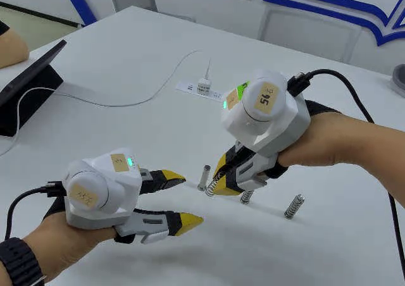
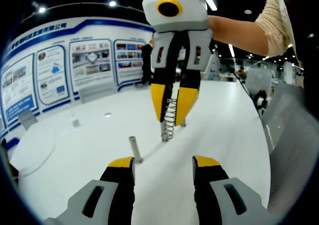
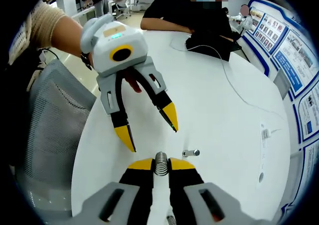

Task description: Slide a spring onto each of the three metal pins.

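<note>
Spring [image 2: 168, 125] is hanging upright from the right gripper [image 2: 172, 105], whose yellow-tipped jaws are pinching tight on its upper coils. That is leaving the lower end free, apparently so that it can be dropped over a post. The open bottom is coming close to the white table [image 1: 126, 64]; whether it is touching cannot be told. It is sitting beside an upright metal pin [image 1: 204, 177], near it but not yet over it.

The left gripper [image 1: 180, 198] is hovering with its jaws spread wide and holding nothing. It is aiming at the pin from the opposite side, probably to steady the pin should it tip. A spare spring [image 1: 247, 196] is lying on its side just beside the right gripper, and a second spring [image 1: 293, 206] is lying a little farther out, both handy for the remaining pins. The next move is likely calling for a small sideways shift to line coil and pin up before lowering, and a nudge is risking toppling the free-standing pin.
</note>
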A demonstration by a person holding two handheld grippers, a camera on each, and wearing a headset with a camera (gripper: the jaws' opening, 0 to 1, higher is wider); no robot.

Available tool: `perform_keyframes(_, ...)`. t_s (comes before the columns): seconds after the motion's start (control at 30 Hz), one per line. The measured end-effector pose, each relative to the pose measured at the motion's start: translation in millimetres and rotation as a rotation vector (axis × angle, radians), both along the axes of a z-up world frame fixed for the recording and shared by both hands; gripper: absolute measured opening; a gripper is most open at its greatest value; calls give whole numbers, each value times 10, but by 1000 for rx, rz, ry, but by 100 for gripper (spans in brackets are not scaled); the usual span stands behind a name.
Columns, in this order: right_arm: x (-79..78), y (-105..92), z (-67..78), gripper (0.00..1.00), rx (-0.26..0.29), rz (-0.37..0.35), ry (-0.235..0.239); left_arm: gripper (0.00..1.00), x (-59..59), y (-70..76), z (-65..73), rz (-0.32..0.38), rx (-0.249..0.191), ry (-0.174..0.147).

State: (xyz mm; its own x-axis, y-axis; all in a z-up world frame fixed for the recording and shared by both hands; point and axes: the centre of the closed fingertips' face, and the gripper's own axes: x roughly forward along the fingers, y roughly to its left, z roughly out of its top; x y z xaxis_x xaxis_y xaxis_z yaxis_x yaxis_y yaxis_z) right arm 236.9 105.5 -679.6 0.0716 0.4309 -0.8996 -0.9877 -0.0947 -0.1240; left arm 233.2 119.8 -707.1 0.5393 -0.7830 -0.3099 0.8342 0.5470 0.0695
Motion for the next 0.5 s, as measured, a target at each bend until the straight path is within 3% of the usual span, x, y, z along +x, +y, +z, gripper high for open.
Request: perform_keyframes(0.5, 331, -10, 60, 12, -27, -31, -24, 55, 37, 45, -37, 22, -2, 14)
